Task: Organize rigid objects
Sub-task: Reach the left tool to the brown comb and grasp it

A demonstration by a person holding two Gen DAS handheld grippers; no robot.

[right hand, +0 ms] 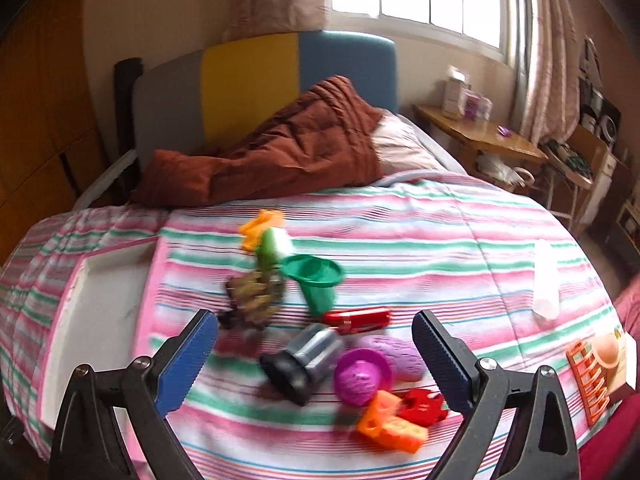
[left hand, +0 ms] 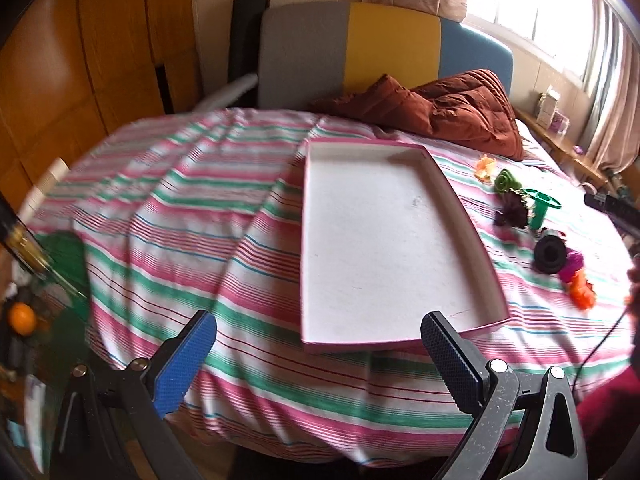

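A shallow white tray with a pink rim (left hand: 384,240) lies empty on the striped bedspread; its corner shows in the right wrist view (right hand: 100,280). Small toys lie to its right: a green funnel cup (right hand: 314,280), a dark spiky piece (right hand: 256,296), a red bar (right hand: 358,318), a black and grey cylinder (right hand: 304,360), a magenta cup (right hand: 362,376), a purple piece (right hand: 400,356), an orange block (right hand: 390,426) and a red piece (right hand: 422,406). My left gripper (left hand: 318,344) is open, at the tray's near edge. My right gripper (right hand: 316,344) is open above the toys.
A rust-brown quilt (right hand: 288,148) is bunched at the headboard. An orange rack and a box (right hand: 600,372) sit at the bed's right edge, a white bottle (right hand: 546,280) nearby. A wooden side table (right hand: 480,132) stands by the window. A wardrobe (left hand: 80,60) is left.
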